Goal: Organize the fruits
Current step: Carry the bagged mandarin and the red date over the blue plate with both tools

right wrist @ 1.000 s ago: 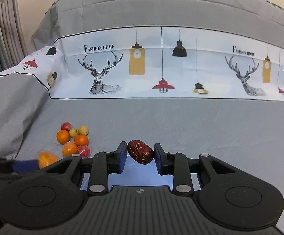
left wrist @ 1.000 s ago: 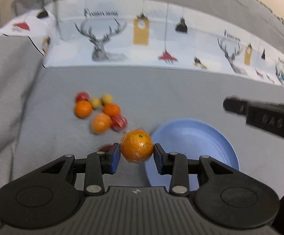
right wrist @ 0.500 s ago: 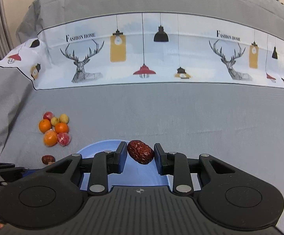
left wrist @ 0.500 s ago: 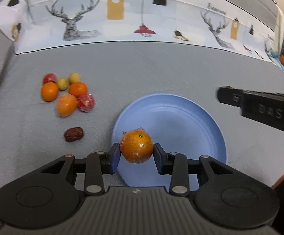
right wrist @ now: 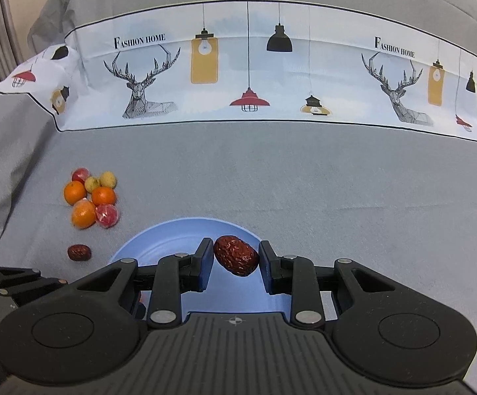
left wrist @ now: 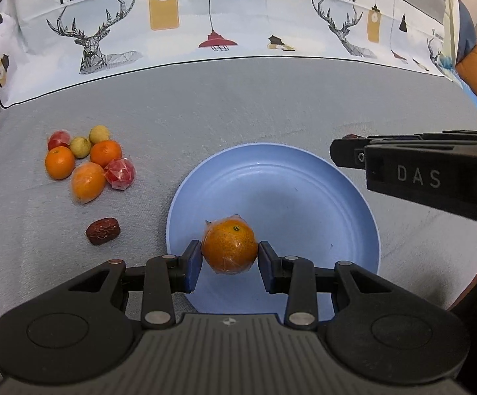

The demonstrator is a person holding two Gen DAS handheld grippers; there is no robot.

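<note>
While the left gripper (left wrist: 229, 260) pinched an orange (left wrist: 229, 247) and the right gripper (right wrist: 236, 261) a date (right wrist: 236, 255), both needed lowering onto the plate (left wrist: 291, 181) before release.

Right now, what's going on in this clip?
A person is sorting fruit on a grey cloth with two handheld grippers. The left gripper is shut on a wrapped orange, held over the near part of the blue plate. The right gripper is shut on a dried red date, also over the plate. The plate has no fruit lying in it. A small pile of fruit and a second date lie on the cloth beside it.
</note>
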